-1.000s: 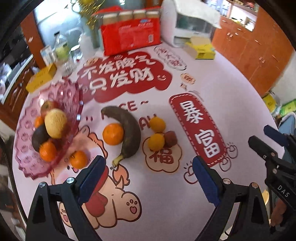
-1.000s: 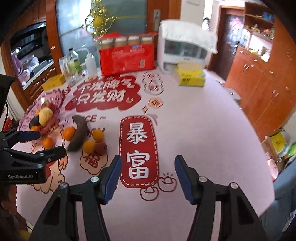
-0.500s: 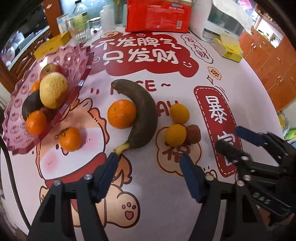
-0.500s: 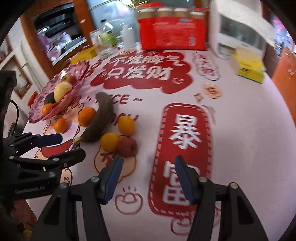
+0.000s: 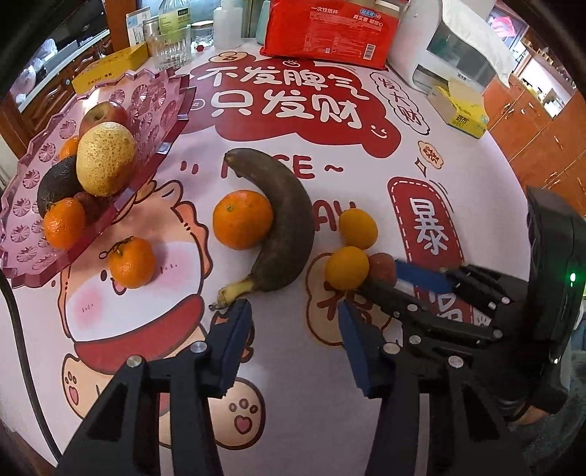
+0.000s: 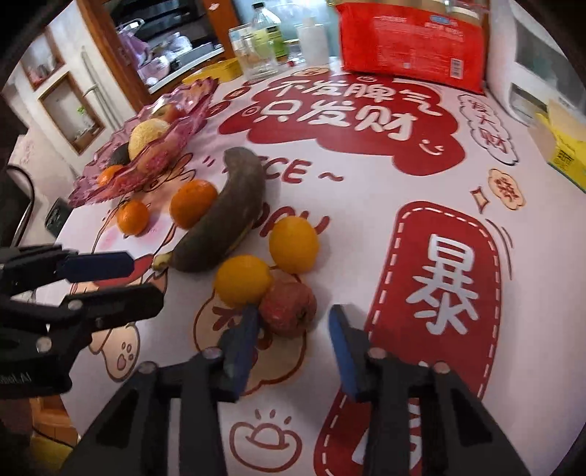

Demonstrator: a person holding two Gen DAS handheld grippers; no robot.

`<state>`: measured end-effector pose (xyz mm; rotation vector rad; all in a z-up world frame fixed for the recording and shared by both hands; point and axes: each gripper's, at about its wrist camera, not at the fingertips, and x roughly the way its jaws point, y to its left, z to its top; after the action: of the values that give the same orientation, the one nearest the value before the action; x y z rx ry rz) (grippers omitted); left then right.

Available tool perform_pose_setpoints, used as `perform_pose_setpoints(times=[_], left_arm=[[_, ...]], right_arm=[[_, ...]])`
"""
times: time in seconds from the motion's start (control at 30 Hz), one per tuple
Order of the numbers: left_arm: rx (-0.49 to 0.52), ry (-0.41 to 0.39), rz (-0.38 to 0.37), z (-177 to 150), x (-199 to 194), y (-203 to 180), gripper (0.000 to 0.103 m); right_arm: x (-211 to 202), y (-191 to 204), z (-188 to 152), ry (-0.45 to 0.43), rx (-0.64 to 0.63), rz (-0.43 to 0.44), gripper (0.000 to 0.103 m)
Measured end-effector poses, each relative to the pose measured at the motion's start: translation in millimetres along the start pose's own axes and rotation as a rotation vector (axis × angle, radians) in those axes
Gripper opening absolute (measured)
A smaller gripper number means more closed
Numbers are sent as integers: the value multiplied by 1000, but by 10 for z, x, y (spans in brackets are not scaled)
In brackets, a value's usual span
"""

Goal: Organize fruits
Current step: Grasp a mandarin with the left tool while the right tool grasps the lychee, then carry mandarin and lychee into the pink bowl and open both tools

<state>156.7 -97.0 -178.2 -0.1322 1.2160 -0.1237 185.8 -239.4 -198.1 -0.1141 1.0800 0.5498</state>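
Observation:
A dark overripe banana point(image 5: 282, 219) lies mid-table with a large orange point(image 5: 241, 219) against it and a small mandarin point(image 5: 132, 261) to the left. Two yellow-orange fruits point(image 5: 357, 229) and a small red fruit point(image 6: 289, 307) cluster on the right. The pink plate point(image 5: 22, 249) at the left holds a pear, an apple, an avocado and mandarins. My left gripper point(image 5: 293, 311) hovers just short of the banana's stem, its jaws closing with nothing between them. My right gripper point(image 6: 293, 322) has its fingertips closed in on the small red fruit.
A red package point(image 5: 329, 29), a white appliance point(image 5: 457, 55), a yellow box point(image 5: 461, 110) and glass jars with bottles point(image 5: 172, 40) line the far edge. Another yellow box point(image 5: 110, 66) sits behind the plate. Wooden cabinets stand beyond the table's right edge.
Both grippers have come down closer to the loose fruit. The left jaws narrowed. The right gripper swung left to the red fruit and its jaws drew together.

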Motion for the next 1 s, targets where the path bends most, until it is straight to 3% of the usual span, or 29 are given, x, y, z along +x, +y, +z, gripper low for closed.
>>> perform_pose_setpoints(times=[0.13, 0.37, 0.5, 0.8, 0.9, 1.0], left_arm=[[18, -4, -11, 40, 26, -101, 46], [83, 13, -42, 86, 206, -420, 32], [94, 29, -48, 105, 349, -561, 30], [140, -1, 30, 166, 444, -671, 30], [135, 49, 1, 151, 546, -686, 33], [151, 49, 36, 94, 596, -738, 31]], right_arm=[[-39, -1, -17, -16, -16, -34, 30], [-239, -165, -130, -45, 27, -64, 30], [-309, -271, -209, -49, 49, -82, 30], [-396, -394, -362, -52, 62, -103, 30], [-421, -407, -370, -54, 61, -104, 30], [-444, -402, -371, -60, 58, -108, 30]])
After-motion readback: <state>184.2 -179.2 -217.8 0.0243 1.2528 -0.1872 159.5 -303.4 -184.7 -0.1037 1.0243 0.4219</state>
